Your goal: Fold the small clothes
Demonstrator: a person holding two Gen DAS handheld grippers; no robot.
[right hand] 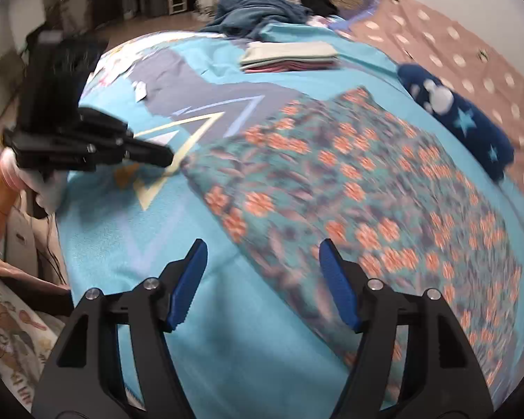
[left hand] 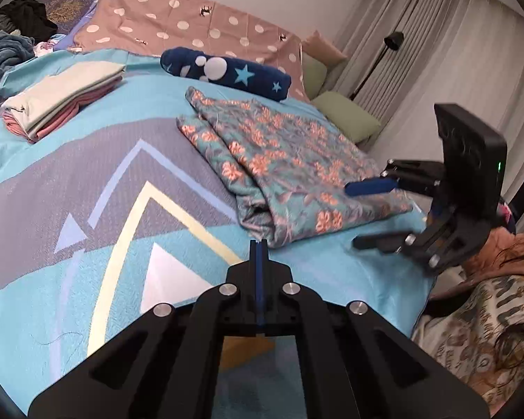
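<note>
Left wrist view showed the left claw (left hand: 258, 244) pressed together and empty, the right claw (right hand: 262, 279) spread wide, and the floral garment (left hand: 283, 167) lying mid-frame on the bed (left hand: 87, 181).

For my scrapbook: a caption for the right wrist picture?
Open right tongs hover over flowery cloth on the bed.

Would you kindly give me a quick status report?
Left claw shut, empty. Right claw open, empty. Floral garment partly folded on bed. Nothing obstructing.
</note>
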